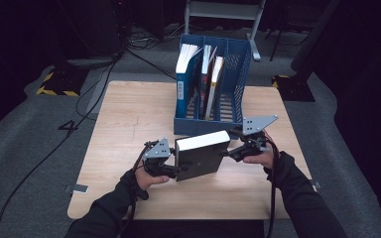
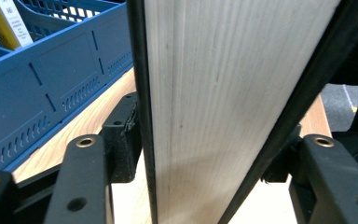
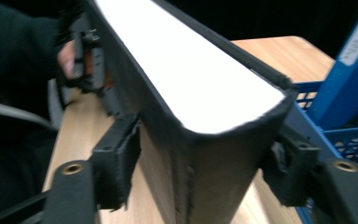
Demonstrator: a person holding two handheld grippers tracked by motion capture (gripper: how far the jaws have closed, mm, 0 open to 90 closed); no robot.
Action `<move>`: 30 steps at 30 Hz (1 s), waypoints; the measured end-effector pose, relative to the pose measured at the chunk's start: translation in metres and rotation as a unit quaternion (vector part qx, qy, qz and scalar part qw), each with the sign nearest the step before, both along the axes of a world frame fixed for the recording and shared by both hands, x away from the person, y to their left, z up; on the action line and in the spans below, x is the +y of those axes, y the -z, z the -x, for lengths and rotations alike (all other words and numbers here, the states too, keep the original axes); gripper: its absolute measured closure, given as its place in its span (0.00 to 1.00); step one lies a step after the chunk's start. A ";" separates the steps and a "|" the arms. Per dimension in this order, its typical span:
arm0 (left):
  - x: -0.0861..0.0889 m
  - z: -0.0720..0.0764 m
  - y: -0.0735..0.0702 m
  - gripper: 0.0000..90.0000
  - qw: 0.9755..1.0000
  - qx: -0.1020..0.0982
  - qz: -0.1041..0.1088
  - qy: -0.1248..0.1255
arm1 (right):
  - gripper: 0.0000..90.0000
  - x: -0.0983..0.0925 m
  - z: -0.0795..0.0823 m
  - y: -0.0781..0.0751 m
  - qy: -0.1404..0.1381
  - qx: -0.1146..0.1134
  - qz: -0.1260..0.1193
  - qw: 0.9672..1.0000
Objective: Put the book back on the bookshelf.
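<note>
A: Where is the black book?

B: Near the tabletop's front edge, before the blue file rack. The left gripper and right gripper clamp opposite ends, jaws grasping it upright, probably for slotting in.

A: Any readable writing?

B: None; rack labels are blurred.

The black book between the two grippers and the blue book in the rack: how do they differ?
The black book has a dark cover and is held tilted above the table; the blue book stands upright in the blue rack, in its left compartment. The black book looks thicker. Both show white page edges.
</note>
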State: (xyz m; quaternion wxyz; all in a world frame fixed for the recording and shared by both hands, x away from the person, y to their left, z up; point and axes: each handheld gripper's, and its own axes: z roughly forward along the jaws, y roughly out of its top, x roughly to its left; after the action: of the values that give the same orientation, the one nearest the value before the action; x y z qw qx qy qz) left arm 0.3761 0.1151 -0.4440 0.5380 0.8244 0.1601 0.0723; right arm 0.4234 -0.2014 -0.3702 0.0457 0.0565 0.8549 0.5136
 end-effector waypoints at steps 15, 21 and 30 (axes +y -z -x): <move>0.000 -0.004 0.001 0.48 1.000 0.002 0.003 0.025 | 0.50 0.042 -0.007 -0.019 -0.108 0.008 0.071 0.992; 0.002 -0.004 0.001 0.44 1.000 0.002 0.003 0.020 | 0.51 0.045 -0.008 -0.015 -0.115 0.022 0.054 0.992; 0.003 -0.007 0.001 0.39 1.000 0.004 0.000 0.009 | 0.53 0.047 -0.006 -0.014 -0.095 0.023 0.049 0.994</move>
State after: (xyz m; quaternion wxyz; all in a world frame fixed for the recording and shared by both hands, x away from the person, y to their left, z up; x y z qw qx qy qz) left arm 0.3827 0.1185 -0.4452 0.5380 0.8261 0.1551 0.0641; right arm 0.4292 -0.1548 -0.3560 -0.0200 -0.0155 0.8812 0.4720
